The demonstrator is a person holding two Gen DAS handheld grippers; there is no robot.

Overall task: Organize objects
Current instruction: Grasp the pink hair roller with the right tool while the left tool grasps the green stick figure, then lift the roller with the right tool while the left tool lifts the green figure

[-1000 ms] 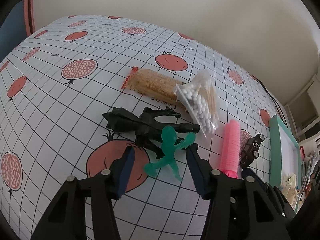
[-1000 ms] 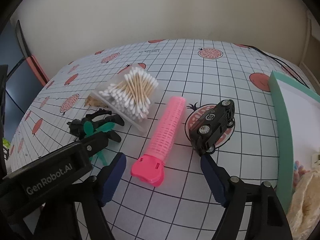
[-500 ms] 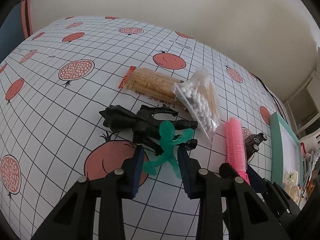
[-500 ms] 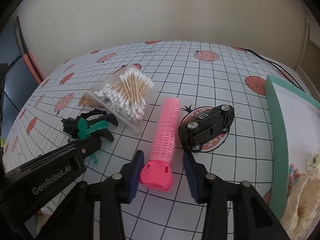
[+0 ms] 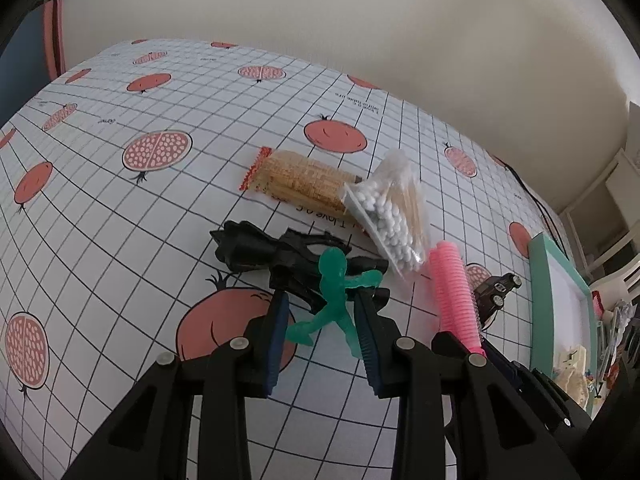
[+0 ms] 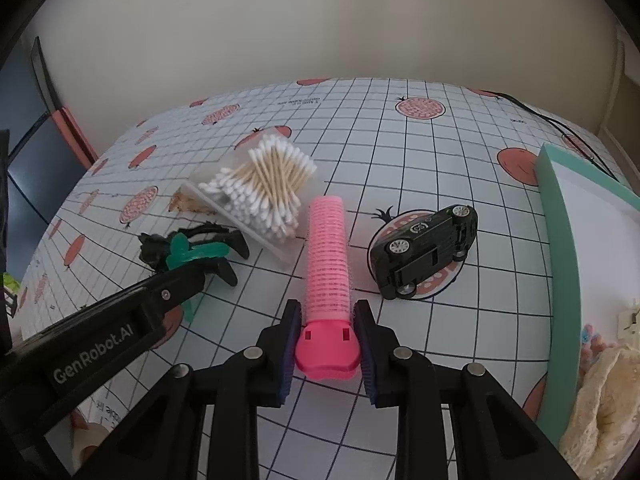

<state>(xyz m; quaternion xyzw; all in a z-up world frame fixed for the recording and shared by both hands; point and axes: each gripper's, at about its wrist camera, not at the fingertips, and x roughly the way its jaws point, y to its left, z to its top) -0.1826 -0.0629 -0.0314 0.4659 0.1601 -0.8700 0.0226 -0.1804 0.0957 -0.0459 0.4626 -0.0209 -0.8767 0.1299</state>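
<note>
My left gripper is shut on a green toy figure that lies over a black toy figure on the pomegranate tablecloth. My right gripper is shut on the base end of a pink hair roller, which also shows in the left wrist view. The green figure shows in the right wrist view beside the left gripper's arm.
A bag of cotton swabs lies left of the roller, with a wrapped cracker pack behind it. A black toy car lies on its side to the right. A teal-rimmed tray with cloth items stands at the right edge.
Both grippers have closed: the left one onto the green figure, the right one onto the pink roller's end. Both moved forward a little.
</note>
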